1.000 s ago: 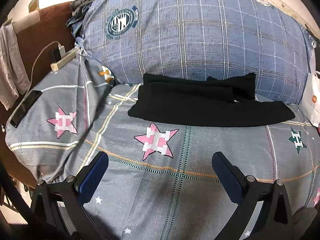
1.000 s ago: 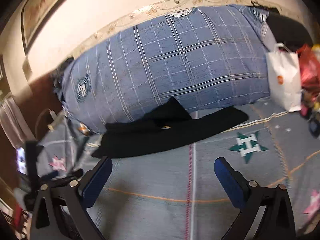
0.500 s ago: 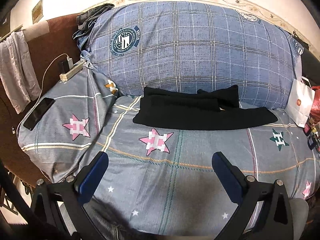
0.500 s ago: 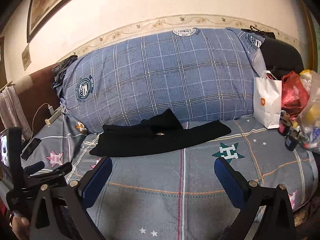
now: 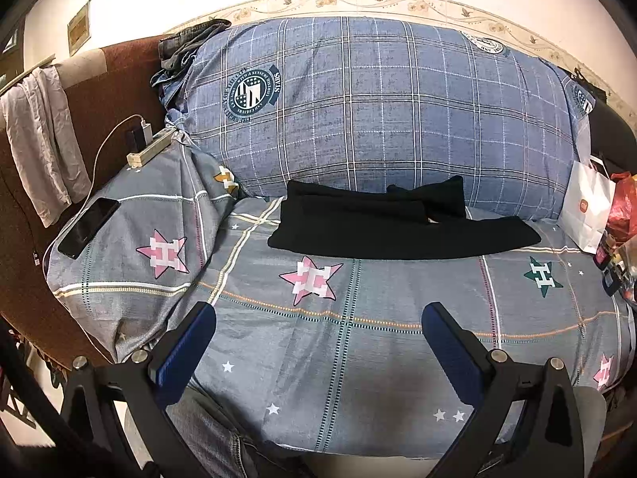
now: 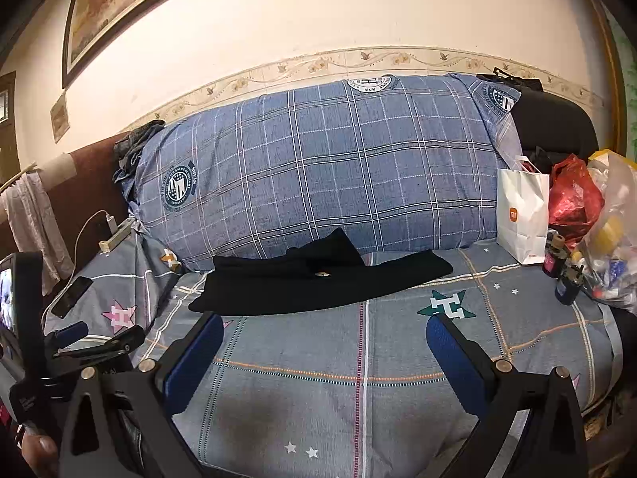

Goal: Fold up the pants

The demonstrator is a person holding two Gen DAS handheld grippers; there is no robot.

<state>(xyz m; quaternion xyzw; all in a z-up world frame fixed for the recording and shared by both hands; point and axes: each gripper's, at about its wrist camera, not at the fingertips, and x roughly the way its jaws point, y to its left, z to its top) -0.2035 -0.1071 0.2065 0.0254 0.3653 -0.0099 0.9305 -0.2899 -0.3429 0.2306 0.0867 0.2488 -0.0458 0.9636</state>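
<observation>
Pants (image 5: 402, 227), black and partly folded, lie flat on the grey star-print bed sheet (image 5: 358, 358), touching the foot of the big blue plaid pillow (image 5: 378, 111). Well short of the pillow, the left gripper (image 5: 318, 318) and right gripper (image 6: 324, 328) hover wide apart, holding nothing. 1 white bag (image 6: 521, 215) stands beside the pillow.

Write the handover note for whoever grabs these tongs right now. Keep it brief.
Left tongs: open, empty, above the near part of the bed.
Right tongs: open, empty, also short of the pants.
Black pants: flat on the bedsheet along the foot of the big plaid cushion, one part doubled over on top, one leg reaching toward the white paper bag.
Done: partly folded at most.
Left: bring the long leg over, square the stack.
</observation>
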